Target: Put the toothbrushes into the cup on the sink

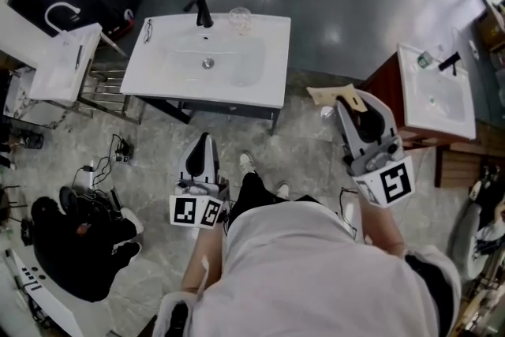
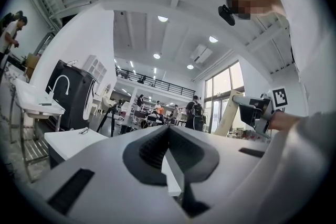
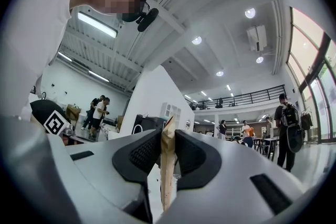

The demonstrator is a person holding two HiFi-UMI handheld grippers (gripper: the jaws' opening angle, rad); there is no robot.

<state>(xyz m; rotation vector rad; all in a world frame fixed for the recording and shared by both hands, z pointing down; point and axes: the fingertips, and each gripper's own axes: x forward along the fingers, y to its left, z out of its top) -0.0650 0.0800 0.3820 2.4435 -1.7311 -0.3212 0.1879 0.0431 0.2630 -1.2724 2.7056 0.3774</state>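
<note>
A clear glass cup (image 1: 240, 18) stands at the back of the white sink (image 1: 166, 67), right of the black tap (image 1: 203, 12). My right gripper (image 1: 351, 105) hangs over the floor to the sink's right, shut on a flat tan cardboard toothbrush pack (image 1: 325, 95). In the right gripper view the pack (image 3: 168, 165) stands edge-on between the black pads (image 3: 144, 152). My left gripper (image 1: 203, 140) is lower, in front of the sink, and its jaws meet with nothing between them (image 2: 168, 134). No loose toothbrush shows.
A pair of glasses (image 1: 147, 30) lies at the sink's left edge. A second sink (image 1: 63, 63) stands at the left, a third (image 1: 438, 95) on a red-brown cabinet at the right. A person in black (image 1: 79, 241) crouches at lower left among cables.
</note>
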